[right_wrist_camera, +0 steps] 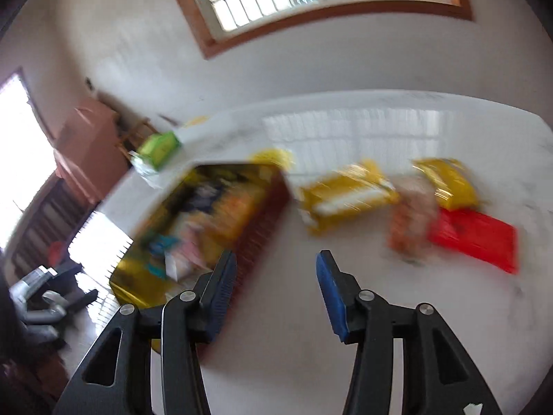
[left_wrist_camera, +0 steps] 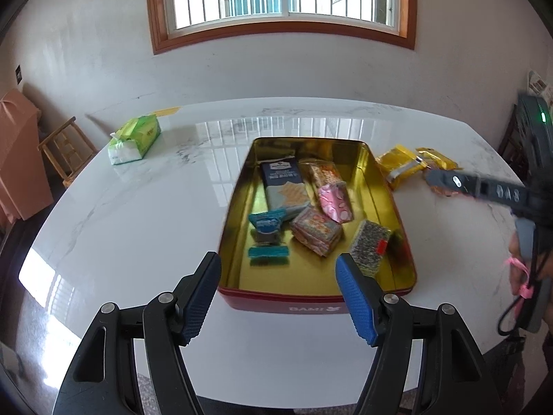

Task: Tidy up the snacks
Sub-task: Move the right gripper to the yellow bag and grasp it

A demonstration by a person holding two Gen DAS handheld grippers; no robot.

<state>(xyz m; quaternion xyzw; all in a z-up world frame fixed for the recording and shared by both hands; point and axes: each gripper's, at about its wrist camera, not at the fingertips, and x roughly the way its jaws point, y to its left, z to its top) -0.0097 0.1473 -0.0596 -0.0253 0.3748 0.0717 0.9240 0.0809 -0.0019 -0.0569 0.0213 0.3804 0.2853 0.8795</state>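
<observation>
A red tin with a gold inside (left_wrist_camera: 242,207) sits mid-table and holds several snack packets, among them a dark blue box (left_wrist_camera: 281,181), a pink packet (left_wrist_camera: 335,204) and teal packets (left_wrist_camera: 268,224). My left gripper (left_wrist_camera: 278,271) is open and empty over the tin's near rim. My right gripper (right_wrist_camera: 276,266) is open and empty above the table to the right of the tin (right_wrist_camera: 262,228); its view is blurred. Yellow packets (right_wrist_camera: 345,197), an orange packet (right_wrist_camera: 409,221) and a red packet (right_wrist_camera: 477,238) lie ahead of it. The right gripper also shows in the left wrist view (left_wrist_camera: 449,181) over the yellow packets (left_wrist_camera: 401,166).
A green tissue pack (left_wrist_camera: 134,140) lies at the table's far left. A wooden chair (left_wrist_camera: 65,148) and a pink cabinet (left_wrist_camera: 17,159) stand beyond the left edge. A wall with a window is behind the white marble table (left_wrist_camera: 138,224).
</observation>
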